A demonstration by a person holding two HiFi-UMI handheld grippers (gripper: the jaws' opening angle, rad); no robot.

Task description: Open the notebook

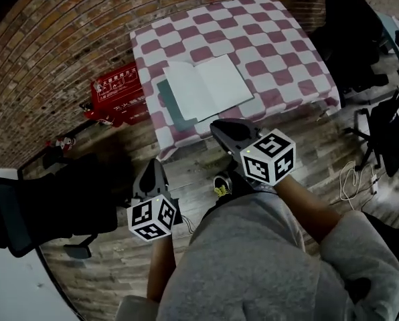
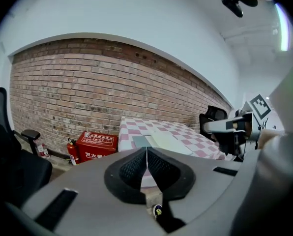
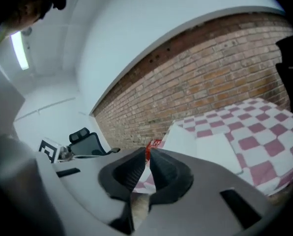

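Note:
The notebook lies open on the red-and-white checked table, its blank white pages up and a grey-green cover edge showing on its left. It also appears in the left gripper view, notebook, and in the right gripper view, notebook. My right gripper hangs in the air just off the table's near edge, jaws shut with nothing between them. Lower and to the left, over the wooden floor, my left gripper is shut and empty too. Both are clear of the notebook.
A red box sits on the floor by the brick wall, left of the table. Black office chairs stand at the left and the far right. White cables lie on the floor at right.

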